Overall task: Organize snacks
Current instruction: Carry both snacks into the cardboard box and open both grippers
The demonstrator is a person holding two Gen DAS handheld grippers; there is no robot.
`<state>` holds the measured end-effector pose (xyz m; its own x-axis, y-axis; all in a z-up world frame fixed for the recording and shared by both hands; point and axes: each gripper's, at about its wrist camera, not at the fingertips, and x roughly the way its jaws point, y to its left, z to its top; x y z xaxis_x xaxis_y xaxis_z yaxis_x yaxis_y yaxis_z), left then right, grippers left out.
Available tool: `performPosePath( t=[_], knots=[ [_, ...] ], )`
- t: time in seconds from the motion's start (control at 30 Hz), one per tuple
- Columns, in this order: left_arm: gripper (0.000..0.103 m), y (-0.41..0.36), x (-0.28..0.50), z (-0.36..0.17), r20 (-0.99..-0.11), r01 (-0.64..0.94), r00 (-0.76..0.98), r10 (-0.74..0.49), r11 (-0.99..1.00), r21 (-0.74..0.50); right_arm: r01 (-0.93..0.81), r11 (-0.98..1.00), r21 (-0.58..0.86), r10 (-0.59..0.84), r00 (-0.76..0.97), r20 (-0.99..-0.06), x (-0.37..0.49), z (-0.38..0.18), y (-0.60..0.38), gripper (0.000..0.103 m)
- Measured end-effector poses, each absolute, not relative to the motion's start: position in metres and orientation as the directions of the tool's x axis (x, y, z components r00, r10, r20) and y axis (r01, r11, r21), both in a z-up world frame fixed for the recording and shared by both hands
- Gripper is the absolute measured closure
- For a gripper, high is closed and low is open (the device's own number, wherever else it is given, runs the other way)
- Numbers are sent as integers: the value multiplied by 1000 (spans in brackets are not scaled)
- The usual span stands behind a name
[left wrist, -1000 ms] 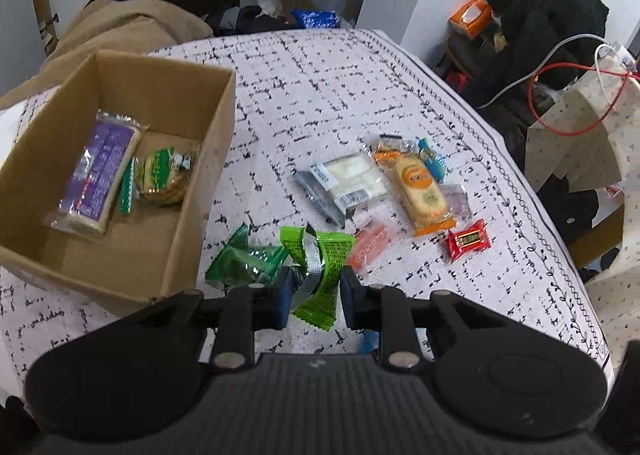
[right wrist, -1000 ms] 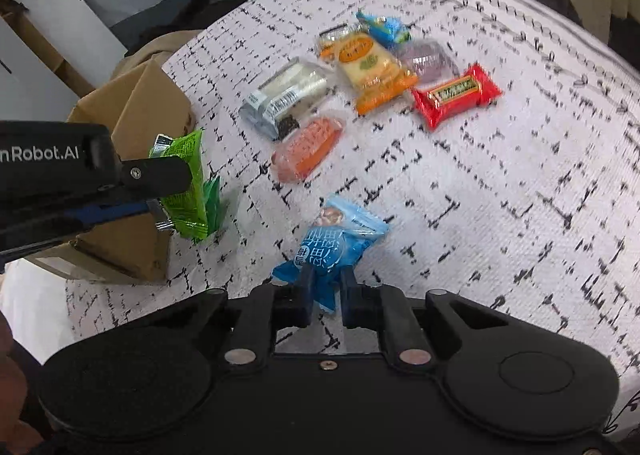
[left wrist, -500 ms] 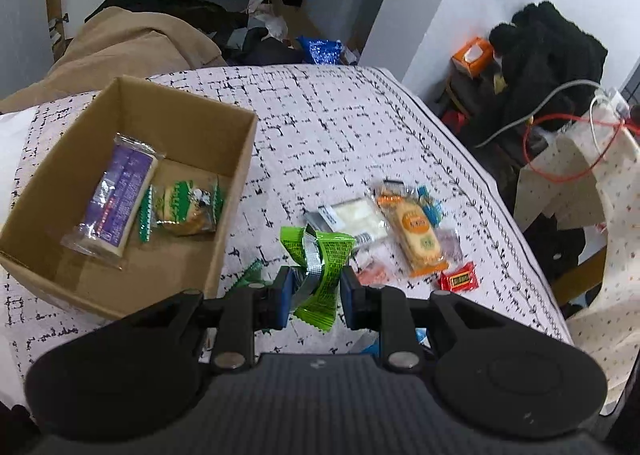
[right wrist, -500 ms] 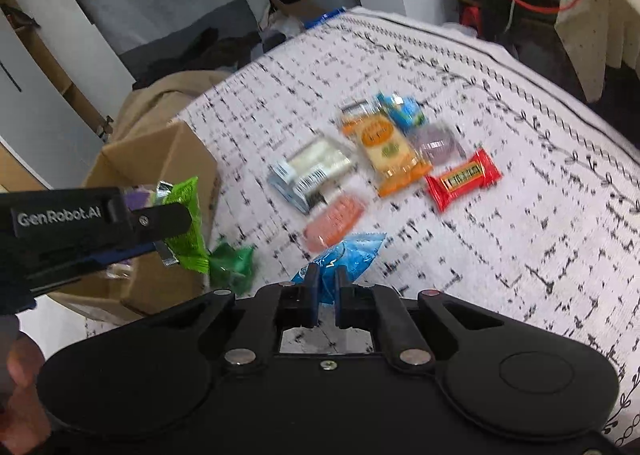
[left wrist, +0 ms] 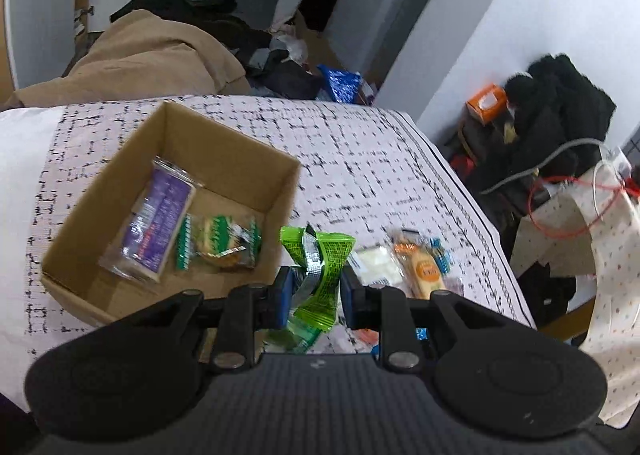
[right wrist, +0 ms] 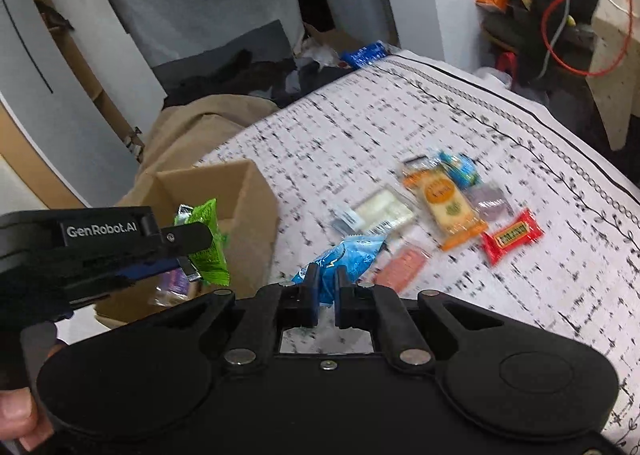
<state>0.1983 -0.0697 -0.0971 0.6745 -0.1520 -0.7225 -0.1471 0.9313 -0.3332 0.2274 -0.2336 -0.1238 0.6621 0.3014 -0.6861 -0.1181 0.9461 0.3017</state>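
Observation:
My left gripper (left wrist: 316, 289) is shut on a light green snack packet (left wrist: 320, 275) and holds it in the air beside the right wall of the cardboard box (left wrist: 240, 143). The box holds a purple packet (left wrist: 154, 223) and a green-and-white cookie packet (left wrist: 218, 241). In the right wrist view the left gripper (right wrist: 188, 251) and its green packet (right wrist: 206, 243) hang at the box's (right wrist: 256, 215) open top. My right gripper (right wrist: 325, 287) is shut on a blue snack packet (right wrist: 344, 259), lifted above the table.
Several snacks lie on the patterned tablecloth (right wrist: 400, 127): a white packet (right wrist: 380, 211), an orange-yellow cracker packet (right wrist: 448, 211), a red bar (right wrist: 514, 235), a pink packet (right wrist: 404, 263). A darker green packet (left wrist: 296, 331) lies under my left gripper. Clothes and clutter surround the table.
Both grippers have risen with their packets. The left one has carried the green packet left toward the box. The blue packet has left the tabletop.

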Motion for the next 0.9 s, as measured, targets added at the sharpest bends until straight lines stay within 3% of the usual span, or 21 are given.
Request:
performPosePath(
  t=[0.4,0.9],
  knots=[
    [79,-22,201,-88,-707,-246,695,-126,883,-400,-200,929,312,362,670,-648,240,-103,-187,96],
    [78,37,205,-93,-715,-364,693,-91,812,-456,-259,913,314,406,626,-665,254,-111,-131,96]
  ],
)
